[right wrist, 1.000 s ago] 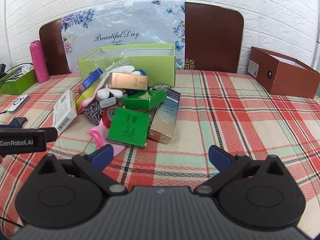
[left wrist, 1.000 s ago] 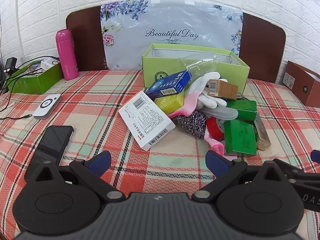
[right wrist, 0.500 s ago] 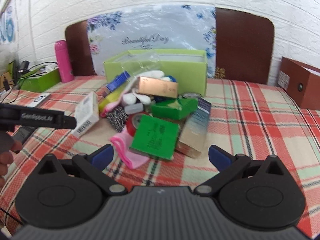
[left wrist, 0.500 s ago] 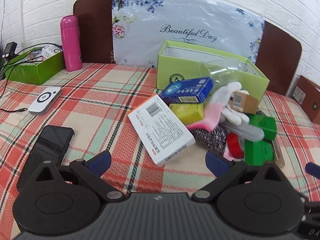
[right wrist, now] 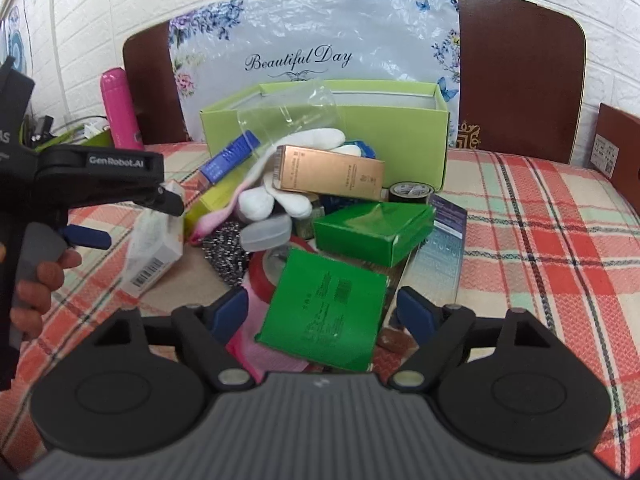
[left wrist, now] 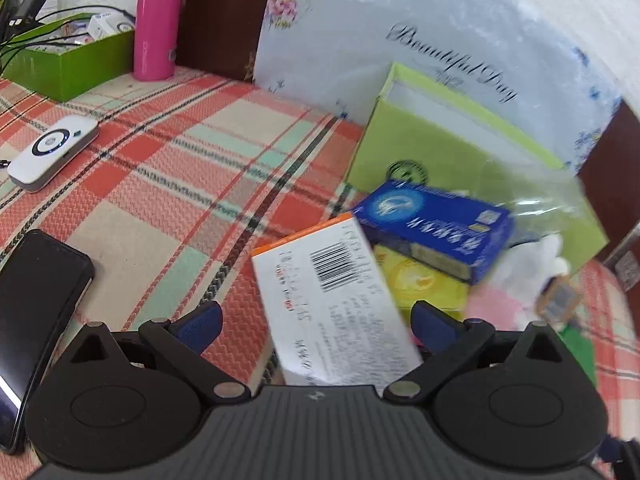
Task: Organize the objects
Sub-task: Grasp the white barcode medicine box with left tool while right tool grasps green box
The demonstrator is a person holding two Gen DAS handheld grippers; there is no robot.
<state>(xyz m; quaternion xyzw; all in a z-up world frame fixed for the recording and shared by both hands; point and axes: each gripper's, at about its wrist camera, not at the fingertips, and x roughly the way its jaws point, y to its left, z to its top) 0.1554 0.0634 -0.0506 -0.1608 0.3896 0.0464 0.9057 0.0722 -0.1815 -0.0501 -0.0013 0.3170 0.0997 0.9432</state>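
"Beautiful Day" bag point(right wrist: 298, 60), "GenRobot.AI" left gripper point(right wrist: 132, 216)

Jumbled boxes point(right wrist: 328, 308) before green bin point(right wrist: 400, 128)

We see our right gripper point(right wrist: 323, 312) closing its jaws around a flat green box point(right wrist: 326, 310), not touching it yet. Our left gripper point(right wrist: 132, 216) reaches for the white box point(right wrist: 154, 250).
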